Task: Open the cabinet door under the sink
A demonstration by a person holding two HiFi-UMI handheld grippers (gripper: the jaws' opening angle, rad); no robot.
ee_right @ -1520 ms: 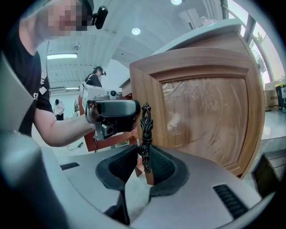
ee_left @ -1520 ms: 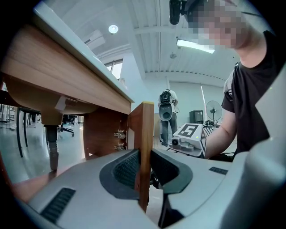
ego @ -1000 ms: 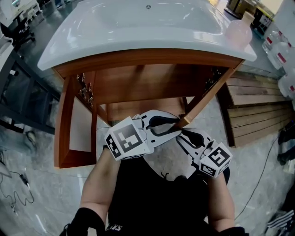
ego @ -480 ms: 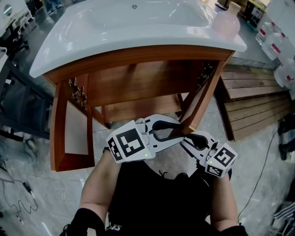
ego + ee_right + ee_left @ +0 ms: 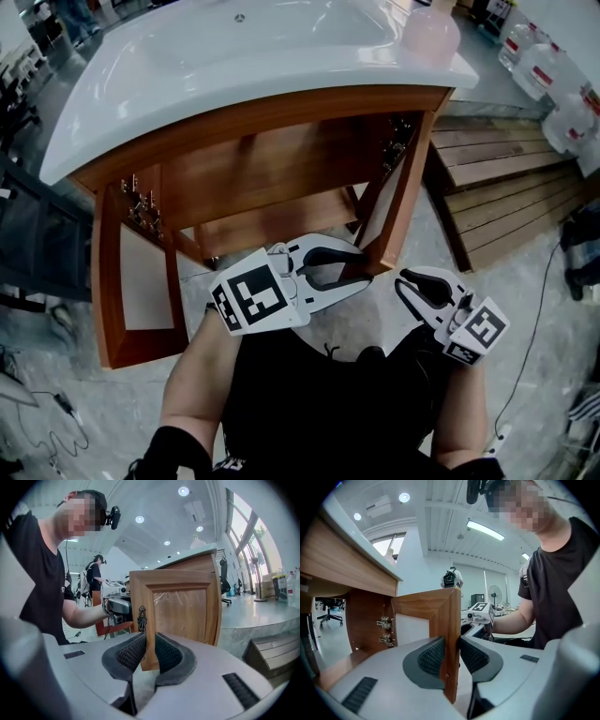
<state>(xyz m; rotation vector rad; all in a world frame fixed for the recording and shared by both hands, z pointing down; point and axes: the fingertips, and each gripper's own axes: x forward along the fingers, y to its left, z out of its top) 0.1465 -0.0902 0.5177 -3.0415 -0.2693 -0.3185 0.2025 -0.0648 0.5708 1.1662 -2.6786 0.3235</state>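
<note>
The wooden cabinet under the white sink has both doors swung out. My left gripper is shut on the free edge of the right door, one pad on each face. My right gripper hangs just right of that door's lower corner, apart from it. Its jaws have just been closing and stand narrowly open with nothing between them. The door's panel and dark metal handle lie straight ahead of them. The left door stands wide open.
A wooden pallet lies on the floor to the right, with plastic bottles beyond it. A pink object sits on the sink's right corner. Metal hinges show inside the cabinet. A cable trails across the floor.
The right gripper has come off the right door and drawn back to the right. The left gripper stays on the door's edge, and the door stands a little further open.
</note>
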